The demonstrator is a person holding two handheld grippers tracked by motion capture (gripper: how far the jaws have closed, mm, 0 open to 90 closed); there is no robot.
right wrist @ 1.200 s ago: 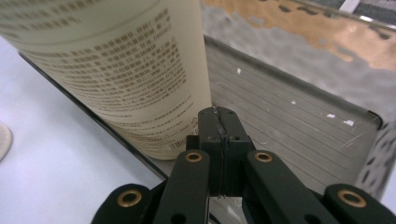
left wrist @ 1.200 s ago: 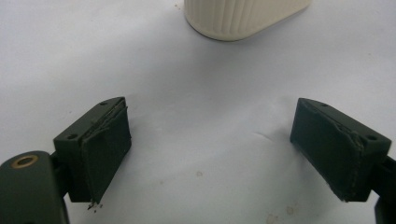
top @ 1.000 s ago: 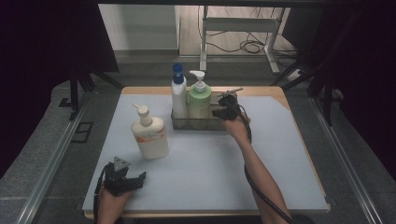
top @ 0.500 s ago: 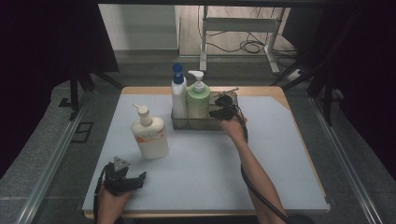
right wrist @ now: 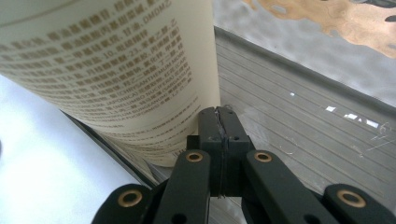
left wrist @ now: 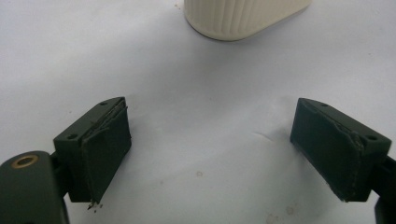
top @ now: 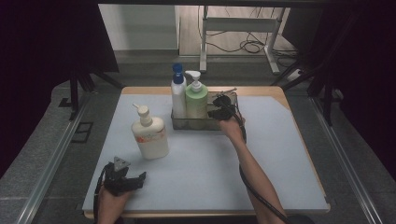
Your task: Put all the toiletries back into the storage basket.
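Observation:
A metal basket (top: 205, 124) stands at the back middle of the table. In it are a white bottle with a blue cap (top: 178, 93) and a green pump bottle (top: 196, 99). My right gripper (top: 218, 111) reaches into the basket's right part, just beside the green bottle. In the right gripper view its jaws are pressed together with nothing between them (right wrist: 219, 119), next to the bottle's printed label (right wrist: 116, 60) and above the basket's ribbed floor (right wrist: 303, 130). A cream pump bottle (top: 150, 136) stands on the table. My left gripper (top: 139, 178) rests open near the front left, with the cream bottle's base (left wrist: 243, 16) ahead of it.
The table carries a pale blue mat (top: 205, 163) with free room across its middle and right. Its wooden edge (top: 261, 89) shows at the back. Dark curtains and metal floor rails flank the table.
My right gripper has shifted slightly left and lower in the basket, closer to the green bottle. The left gripper and the bottles have not moved.

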